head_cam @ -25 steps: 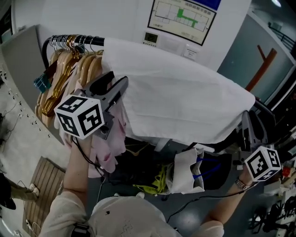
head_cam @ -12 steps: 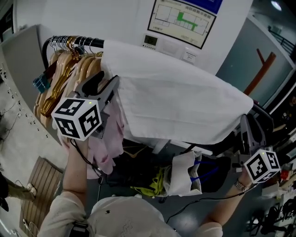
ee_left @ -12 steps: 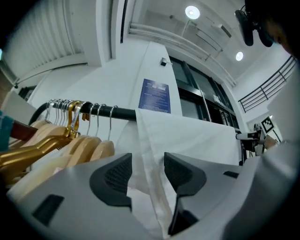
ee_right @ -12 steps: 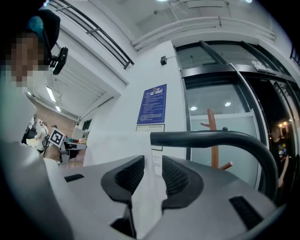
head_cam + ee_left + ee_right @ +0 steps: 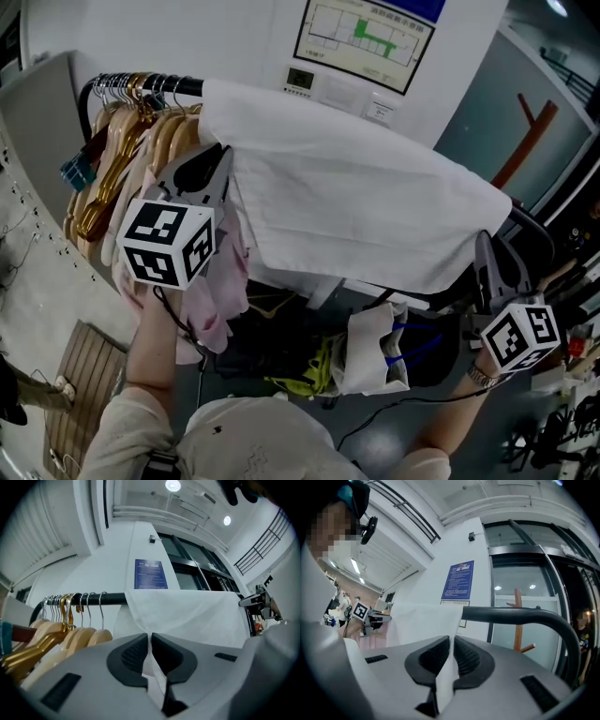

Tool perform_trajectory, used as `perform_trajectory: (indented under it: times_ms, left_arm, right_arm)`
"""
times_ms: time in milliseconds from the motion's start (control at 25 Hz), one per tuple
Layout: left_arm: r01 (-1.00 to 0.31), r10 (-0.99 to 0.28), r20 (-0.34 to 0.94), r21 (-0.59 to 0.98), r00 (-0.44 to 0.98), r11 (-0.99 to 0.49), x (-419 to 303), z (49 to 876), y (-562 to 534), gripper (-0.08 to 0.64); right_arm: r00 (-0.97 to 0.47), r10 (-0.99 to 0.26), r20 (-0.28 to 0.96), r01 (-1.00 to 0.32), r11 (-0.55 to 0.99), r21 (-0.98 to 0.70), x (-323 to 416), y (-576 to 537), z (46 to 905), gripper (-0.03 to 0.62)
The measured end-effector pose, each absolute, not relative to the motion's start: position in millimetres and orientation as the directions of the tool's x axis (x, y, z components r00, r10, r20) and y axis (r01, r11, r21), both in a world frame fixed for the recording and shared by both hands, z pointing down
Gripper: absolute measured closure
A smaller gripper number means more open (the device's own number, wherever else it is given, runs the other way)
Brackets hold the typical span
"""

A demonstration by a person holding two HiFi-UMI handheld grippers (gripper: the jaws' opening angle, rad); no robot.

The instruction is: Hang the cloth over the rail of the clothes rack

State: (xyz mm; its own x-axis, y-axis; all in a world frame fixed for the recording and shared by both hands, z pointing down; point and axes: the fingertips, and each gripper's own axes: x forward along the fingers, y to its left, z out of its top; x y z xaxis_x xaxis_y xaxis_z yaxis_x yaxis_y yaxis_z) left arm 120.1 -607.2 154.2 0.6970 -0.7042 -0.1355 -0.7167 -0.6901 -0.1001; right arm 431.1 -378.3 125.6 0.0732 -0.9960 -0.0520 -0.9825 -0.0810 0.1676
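A white cloth [image 5: 356, 197] lies draped over the black rail [image 5: 159, 84] of the clothes rack and hangs down toward me. My left gripper [image 5: 223, 152] is at the cloth's left edge; its jaws are closing, and in the left gripper view [image 5: 149, 637] a fold of cloth [image 5: 187, 616] is pinched between the pads. My right gripper [image 5: 484, 240] is at the cloth's lower right corner. In the right gripper view [image 5: 452, 641] it is shut on a strip of cloth [image 5: 422, 623], beside the rail's curved end [image 5: 520, 616].
Several wooden hangers [image 5: 112, 159] crowd the rail's left end, with a pink garment [image 5: 220, 281] below them. A white bag [image 5: 375, 352] and dark clutter sit under the rack. A slatted wooden board [image 5: 89, 375] lies on the floor at the left. A wall [image 5: 234, 37] stands behind.
The left gripper's jaws, wide apart before, have come together on the cloth's left edge. The right gripper has drifted slightly left while still holding its corner.
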Motion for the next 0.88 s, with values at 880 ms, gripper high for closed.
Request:
perform_trajectory:
  times_ms: [880]
  left_arm:
    - [-0.703,-0.742,-0.088,-0.410,0.665,-0.581,78.5,62.3,-639.1,0.537]
  right_arm:
    - [0.050,-0.989,-0.142,-0.987,-0.070,0.144,358.9,-384.1,129.6,0.571]
